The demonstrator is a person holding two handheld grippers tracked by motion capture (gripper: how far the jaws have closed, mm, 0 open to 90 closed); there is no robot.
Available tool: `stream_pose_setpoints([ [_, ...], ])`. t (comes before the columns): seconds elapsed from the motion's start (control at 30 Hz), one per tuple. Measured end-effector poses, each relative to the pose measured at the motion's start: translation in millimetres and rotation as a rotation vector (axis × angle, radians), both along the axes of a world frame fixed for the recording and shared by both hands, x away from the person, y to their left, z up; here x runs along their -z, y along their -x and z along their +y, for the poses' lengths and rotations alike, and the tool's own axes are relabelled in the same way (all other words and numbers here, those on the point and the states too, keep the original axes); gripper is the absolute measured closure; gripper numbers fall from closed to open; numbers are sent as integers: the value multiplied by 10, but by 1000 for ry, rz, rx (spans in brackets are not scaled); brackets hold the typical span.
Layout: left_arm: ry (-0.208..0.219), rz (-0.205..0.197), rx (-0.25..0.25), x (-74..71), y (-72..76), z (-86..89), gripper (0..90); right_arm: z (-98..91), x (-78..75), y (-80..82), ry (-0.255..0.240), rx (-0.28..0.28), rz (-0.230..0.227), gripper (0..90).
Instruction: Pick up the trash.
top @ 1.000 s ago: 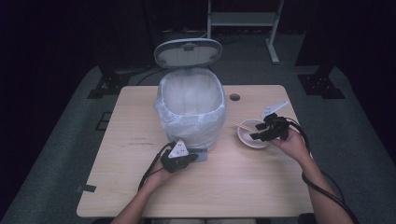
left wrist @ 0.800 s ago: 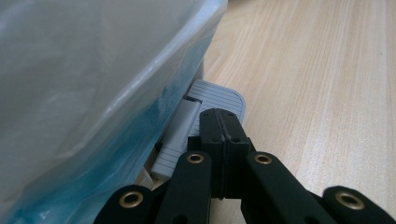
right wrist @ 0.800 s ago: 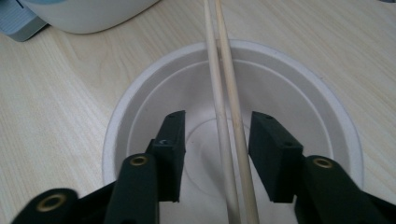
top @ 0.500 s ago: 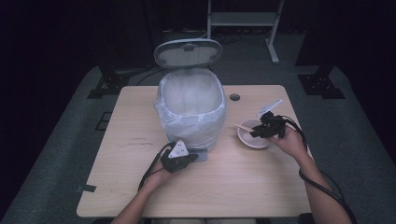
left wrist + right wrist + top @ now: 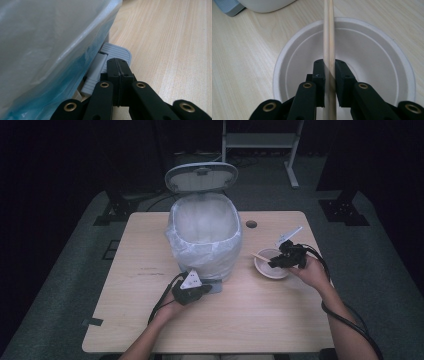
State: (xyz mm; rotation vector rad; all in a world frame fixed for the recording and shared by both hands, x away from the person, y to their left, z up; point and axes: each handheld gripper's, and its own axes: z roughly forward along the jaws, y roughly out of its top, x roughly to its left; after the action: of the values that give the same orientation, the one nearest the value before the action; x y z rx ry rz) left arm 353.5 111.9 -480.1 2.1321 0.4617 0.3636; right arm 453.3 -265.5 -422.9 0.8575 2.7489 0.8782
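Lifting the chopsticks [image 5: 329, 32] is where I judge things could slip: the right gripper [image 5: 329, 72] has them by a narrow pinch partway along their length, so the long free end could swing or twist between the pads, and one stick could slide past the other and drop back into the bowl [image 5: 384, 60] or onto the table [image 5: 150, 250]; the bowl looks light, so a dragging stick might tip or shove it; a long pair carried crosswise could also catch the rim of the bag-lined bin [image 5: 205, 237] instead of going in. If the left gripper [image 5: 117, 72] eases off the pedal [image 5: 117, 51], I would expect the lid [image 5: 201, 176] to fall shut in the way.

Right gripper: its jaws have just been closing and now stand nearly shut, with the two wooden chopsticks side by side between the pads, pressed from both sides, over the middle of the white bowl to the right of the bin. Left gripper: jaws fully closed, nothing between them, tips resting down on the grey pedal at the foot of the bin; lid standing open.
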Motion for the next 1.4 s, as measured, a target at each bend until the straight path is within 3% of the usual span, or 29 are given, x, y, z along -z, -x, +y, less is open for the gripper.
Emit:
stream_pose_setpoints([
  [0.23, -2, 1, -1, -2, 0, 2, 900, -57, -109, 54, -14, -3, -10, 788],
  [0.43, -2, 1, -1, -2, -1, 2, 900, -127, -291, 103, -31, -6, -20, 788],
  [0.83, 5, 4, -4, 0, 2, -1, 900, -228, -823, 257, -89, -30, -66, 789],
  [1.03, -3, 2, 1, -4, -5, 4, 900, -273, -1165, 326, -147, -45, -89, 789],
  [1.4, -2, 5, 4, -4, -8, 5, 900, -190, -1622, 434, -150, -91, -112, 789],
])
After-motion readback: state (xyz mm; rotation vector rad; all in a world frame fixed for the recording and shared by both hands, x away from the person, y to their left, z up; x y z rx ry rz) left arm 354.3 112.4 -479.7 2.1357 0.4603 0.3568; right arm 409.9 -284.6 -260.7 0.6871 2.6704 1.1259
